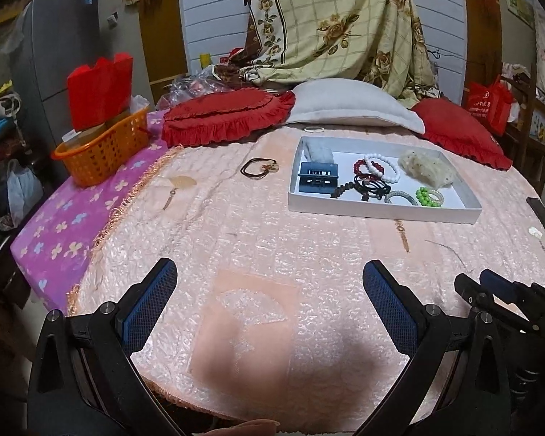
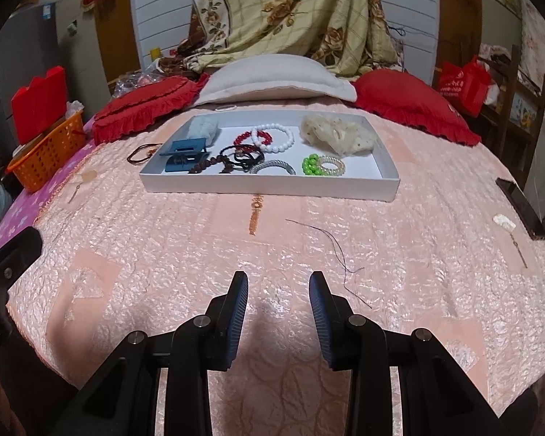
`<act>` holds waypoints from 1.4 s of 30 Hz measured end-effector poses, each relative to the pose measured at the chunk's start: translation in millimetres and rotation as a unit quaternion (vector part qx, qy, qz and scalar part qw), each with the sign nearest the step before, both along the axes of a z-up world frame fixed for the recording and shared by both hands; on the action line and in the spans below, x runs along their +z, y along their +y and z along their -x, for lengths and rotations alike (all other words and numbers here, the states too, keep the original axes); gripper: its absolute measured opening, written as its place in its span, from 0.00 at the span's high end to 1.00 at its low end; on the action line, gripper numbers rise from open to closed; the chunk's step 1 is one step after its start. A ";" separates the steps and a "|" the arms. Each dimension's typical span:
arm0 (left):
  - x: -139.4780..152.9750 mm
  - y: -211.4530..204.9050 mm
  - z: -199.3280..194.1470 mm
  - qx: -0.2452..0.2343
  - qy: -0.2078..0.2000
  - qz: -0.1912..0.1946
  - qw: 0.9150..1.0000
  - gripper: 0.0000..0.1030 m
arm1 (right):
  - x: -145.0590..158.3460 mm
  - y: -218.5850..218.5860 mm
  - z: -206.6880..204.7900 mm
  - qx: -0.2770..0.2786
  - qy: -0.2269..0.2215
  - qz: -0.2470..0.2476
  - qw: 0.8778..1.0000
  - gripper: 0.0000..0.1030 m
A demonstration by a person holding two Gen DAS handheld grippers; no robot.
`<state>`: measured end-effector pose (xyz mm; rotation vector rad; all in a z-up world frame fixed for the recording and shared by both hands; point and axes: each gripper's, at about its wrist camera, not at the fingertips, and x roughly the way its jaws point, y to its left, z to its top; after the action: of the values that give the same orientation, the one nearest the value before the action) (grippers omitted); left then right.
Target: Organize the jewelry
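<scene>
Right wrist view: both tools empty, right tool (image 2: 278, 283) narrow, left tool (image 1: 269, 272) wide; next, likely fetch dark hair tie (image 1: 259, 167) left of tray (image 1: 381, 214).

You're looking at a wide bare stretch of pink bedspread (image 2: 185, 254) lying between your grippers and the white tray (image 2: 269, 185), so nothing is blocking you there. A loose dark thread (image 2: 336, 250) is trailing across it near right. Far left, an orange basket (image 1: 101, 152) is crowding the edge; red cushions (image 1: 229, 116) and a grey pillow (image 1: 352, 103) are walling off the far side. A dark phone (image 2: 523, 207) is sitting at the right edge.
</scene>
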<state>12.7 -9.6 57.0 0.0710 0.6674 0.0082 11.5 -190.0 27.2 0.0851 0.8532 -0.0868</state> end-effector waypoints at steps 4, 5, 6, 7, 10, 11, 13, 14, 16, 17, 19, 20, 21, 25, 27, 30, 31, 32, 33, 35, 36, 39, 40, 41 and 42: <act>0.4 -4.2 1.4 -0.006 0.003 -0.002 1.000 0.01 | 6.3 -0.6 5.5 -0.002 -0.010 0.007 1.000 0.68; 0.5 -5.7 2.2 -0.008 0.002 -0.002 1.000 0.01 | 7.7 -0.6 6.3 -0.002 -0.012 0.009 1.000 0.68; 0.5 -6.5 2.5 -0.009 0.002 -0.002 1.000 0.01 | 8.8 -0.4 7.0 -0.002 -0.015 0.012 1.000 0.68; -0.2 -7.7 2.1 -0.010 0.005 -0.002 1.000 0.01 | 9.1 0.1 7.2 -0.001 -0.016 0.016 1.000 0.68; -3.7 -9.1 -0.2 -0.014 0.013 -0.002 1.000 0.01 | 6.6 2.1 6.2 0.003 -0.013 0.020 1.000 0.68; -4.9 -9.3 -1.2 -0.016 0.016 -0.001 1.000 0.01 | 5.6 2.4 5.5 0.003 -0.011 0.020 1.000 0.68; -8.3 -8.8 -3.2 -0.016 0.023 0.001 1.000 0.01 | 3.0 3.4 4.0 0.003 -0.006 0.019 1.000 0.68; -10.0 -8.0 -4.2 -0.016 0.027 0.004 1.000 0.01 | 2.3 3.7 3.6 0.004 -0.005 0.020 1.000 0.68; -12.8 -6.4 -6.3 -0.015 0.035 0.010 0.999 0.01 | 1.2 5.2 3.6 0.005 -0.003 0.023 1.000 0.68; -13.5 -5.9 -6.6 -0.015 0.037 0.013 0.999 0.01 | 0.9 6.0 3.8 0.005 -0.002 0.025 1.000 0.68; -14.6 -4.5 -6.9 -0.016 0.042 0.017 0.999 0.01 | 0.8 8.2 4.3 0.008 -0.002 0.027 1.000 0.68; -15.1 -4.4 -7.2 -0.016 0.043 0.019 0.999 0.01 | 0.7 8.8 4.4 0.009 -0.002 0.028 1.000 0.68; -15.7 -4.7 -7.2 -0.017 0.044 0.019 0.999 0.01 | 0.5 10.1 4.4 0.010 -0.002 0.029 1.000 0.68; -17.5 -7.4 -6.1 -0.022 0.048 0.016 0.998 0.01 | -1.4 12.4 3.7 0.015 0.002 0.030 0.999 0.68; -18.6 -9.0 -6.1 -0.024 0.050 0.014 0.998 0.01 | -2.0 12.7 4.0 0.016 0.002 0.031 0.999 0.68; -20.4 -11.2 -6.4 -0.026 0.054 0.012 0.998 0.01 | -2.4 12.5 3.9 0.014 0.002 0.029 0.999 0.68; -21.0 -11.7 -6.8 -0.026 0.055 0.012 0.998 0.01 | -2.6 12.3 4.0 0.012 0.003 0.029 0.999 0.68; -21.5 -12.1 -6.6 -0.027 0.057 0.013 0.998 0.01 | -3.0 11.8 3.9 0.011 0.003 0.028 1.000 0.68; -22.3 -12.4 -6.8 -0.028 0.059 0.013 0.998 0.01 | -3.5 11.2 3.9 0.011 0.003 0.027 1.000 0.68; -23.6 -13.1 -7.3 -0.028 0.062 0.013 0.998 0.01 | -4.2 9.6 3.6 0.009 0.003 0.026 1.000 0.68; -24.2 -13.4 -7.9 -0.029 0.064 0.014 0.997 0.01 | -4.4 9.4 3.6 0.009 0.003 0.026 1.000 0.68; -25.1 -14.6 -8.1 -0.031 0.066 0.014 0.997 0.01 | -4.1 9.2 3.7 0.009 0.003 0.026 1.000 0.68; -25.6 -14.8 -8.2 -0.031 0.067 0.014 0.997 0.01 | -4.2 9.2 3.8 0.009 0.003 0.026 1.000 0.68; -25.9 -15.0 -8.4 -0.032 0.068 0.014 0.997 0.01 | -4.2 9.2 3.8 0.010 0.003 0.026 1.000 0.68; -26.2 -15.0 -8.7 -0.032 0.069 0.015 0.997 0.01 | -4.0 9.0 3.7 0.010 0.003 0.026 1.000 0.68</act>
<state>21.4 -24.6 30.8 0.0639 0.8030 -0.0686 7.8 -181.0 23.2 0.0278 0.8577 -0.0903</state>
